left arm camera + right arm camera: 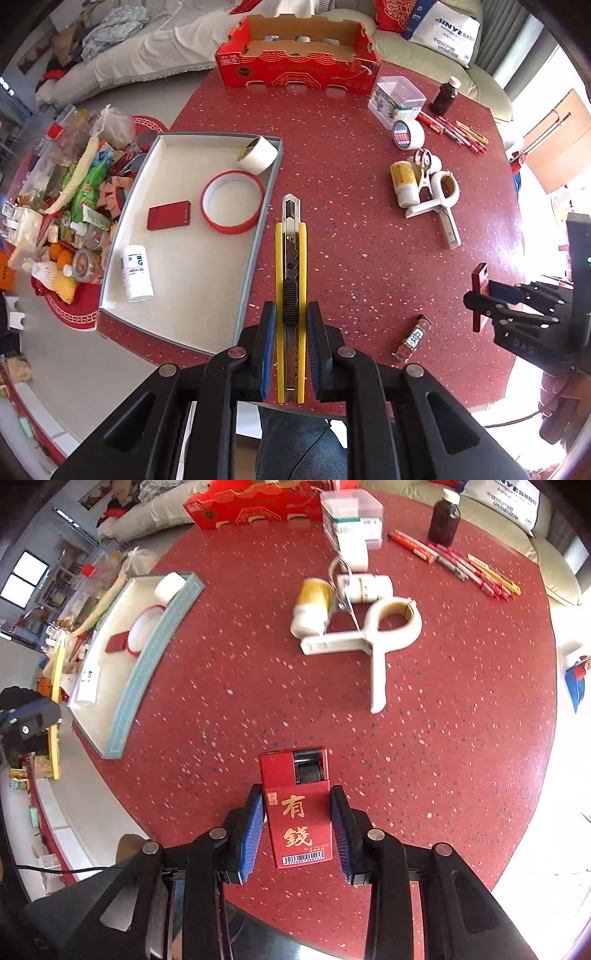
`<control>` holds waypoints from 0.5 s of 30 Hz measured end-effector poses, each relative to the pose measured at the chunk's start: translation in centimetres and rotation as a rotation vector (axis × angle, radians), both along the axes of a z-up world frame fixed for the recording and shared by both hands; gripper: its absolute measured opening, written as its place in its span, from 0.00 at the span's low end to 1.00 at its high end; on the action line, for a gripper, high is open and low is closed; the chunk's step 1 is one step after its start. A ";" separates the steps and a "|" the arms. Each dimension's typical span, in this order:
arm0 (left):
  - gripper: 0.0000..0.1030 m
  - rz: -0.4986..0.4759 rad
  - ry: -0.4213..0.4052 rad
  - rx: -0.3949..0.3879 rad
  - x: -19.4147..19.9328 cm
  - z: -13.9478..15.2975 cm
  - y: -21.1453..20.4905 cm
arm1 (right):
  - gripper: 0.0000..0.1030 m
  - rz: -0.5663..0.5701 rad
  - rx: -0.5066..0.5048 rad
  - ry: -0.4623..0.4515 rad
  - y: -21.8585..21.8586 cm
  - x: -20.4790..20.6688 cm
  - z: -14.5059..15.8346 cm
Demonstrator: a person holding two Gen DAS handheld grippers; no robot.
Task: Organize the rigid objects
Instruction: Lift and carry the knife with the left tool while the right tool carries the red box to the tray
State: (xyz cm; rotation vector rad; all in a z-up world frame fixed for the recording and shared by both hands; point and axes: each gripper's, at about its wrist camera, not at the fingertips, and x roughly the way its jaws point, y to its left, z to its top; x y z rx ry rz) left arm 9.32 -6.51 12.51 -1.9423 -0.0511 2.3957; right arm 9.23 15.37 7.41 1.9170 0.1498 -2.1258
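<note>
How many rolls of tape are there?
3. A white roll and a red-edged roll lie in the grey tray; another roll sits on the table beside the clear box.

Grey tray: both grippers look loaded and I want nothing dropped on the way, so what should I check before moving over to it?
1. Left gripper shut on yellow utility knife: ok.
2. Knife blade retracted: cannot tell.
3. Right gripper shut on red lighter: ok.
4. Free floor in grey tray between red tape ring and white bottle: ok.
5. Path across table unobstructed: ok.
</note>
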 end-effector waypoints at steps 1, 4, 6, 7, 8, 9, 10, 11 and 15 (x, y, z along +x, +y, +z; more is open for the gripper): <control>0.17 0.014 0.005 -0.002 0.0 0.0 -0.9 | 0.35 0.004 -0.013 0.009 -0.4 -1.3 0.7; 0.17 0.053 0.016 -0.003 -0.4 -0.4 -4.2 | 0.35 0.009 -0.048 0.028 -3.7 -2.3 1.9; 0.17 0.068 0.020 0.002 -0.8 -0.8 -6.4 | 0.35 0.007 -0.063 0.036 -6.8 -3.3 2.3; 0.17 0.069 0.018 -0.001 -1.1 -1.1 -7.4 | 0.35 0.004 -0.065 0.040 -8.2 -3.6 2.4; 0.17 0.064 0.015 -0.005 -1.3 -1.5 -8.4 | 0.35 0.001 -0.065 0.040 -9.6 -3.9 2.4; 0.17 0.055 0.010 -0.012 -1.5 -1.9 -9.3 | 0.35 -0.005 -0.066 0.039 -10.5 -4.2 2.6; 0.17 0.044 0.007 -0.016 -1.8 -2.2 -10.0 | 0.35 -0.011 -0.071 0.036 -11.7 -4.4 2.6; 0.17 0.031 0.003 -0.016 -2.1 -2.6 -10.8 | 0.35 -0.015 -0.077 0.035 -12.8 -4.5 2.4; 0.17 0.015 -0.019 0.025 -2.7 -3.8 -13.2 | 0.35 0.016 -0.055 0.023 -17.1 -5.3 1.7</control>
